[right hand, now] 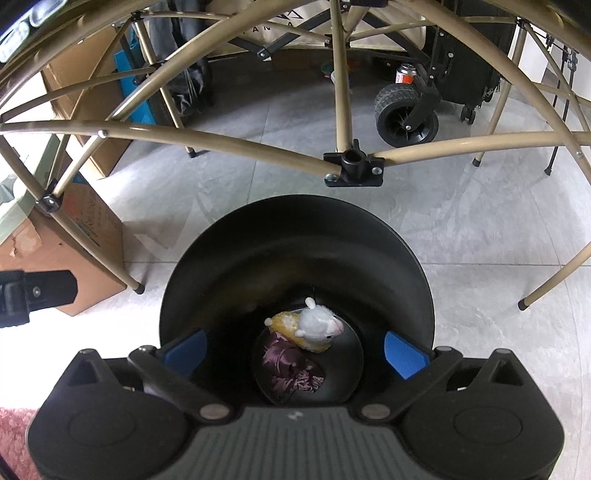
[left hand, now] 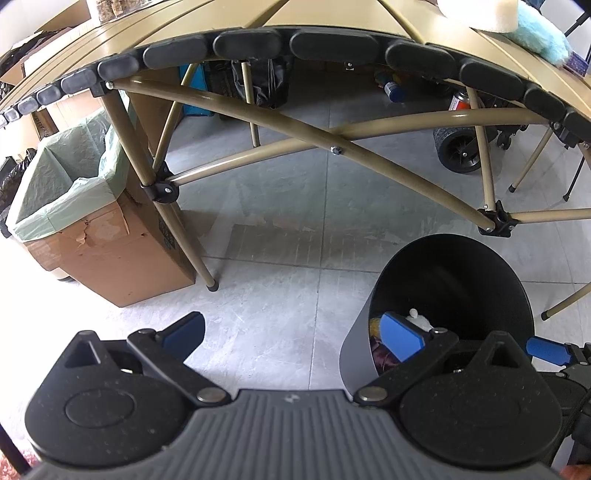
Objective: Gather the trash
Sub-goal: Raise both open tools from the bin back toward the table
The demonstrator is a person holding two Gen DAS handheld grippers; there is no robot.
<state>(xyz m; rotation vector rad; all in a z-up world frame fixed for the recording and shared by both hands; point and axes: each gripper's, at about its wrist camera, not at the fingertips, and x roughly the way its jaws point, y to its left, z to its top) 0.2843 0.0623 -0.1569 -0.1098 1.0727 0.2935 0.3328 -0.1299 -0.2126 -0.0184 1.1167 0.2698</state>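
Right tongs [right hand: 295, 352], jaws spread wide and empty, hang directly over the black bin [right hand: 295, 236] on the floor, placed so that anything let go falls inside. At the bin's bottom lie a small white plush toy [right hand: 320, 324], a yellow wrapper [right hand: 286, 321] touching it, and crumpled purple cloth [right hand: 291, 369]. Left tongs [left hand: 295, 332], also open and empty, idle just beside the bin. Farther off stands a lined cardboard box [left hand: 85, 221] against a leg of the folding tabletop [left hand: 332, 22].

Right gripper [right hand: 295, 350] over black bin [right hand: 295, 225], jaws wide apart, nothing between blue pads [right hand: 402, 354]. At bin bottom: white plush toy [right hand: 319, 323] on yellow item [right hand: 284, 321], crumpled purple cloth [right hand: 291, 369] at 7 o'clock of it. Cardboard box [right hand: 66, 243] at 9 o'clock of bin. Wheel [right hand: 406, 114] at 1 o'clock.
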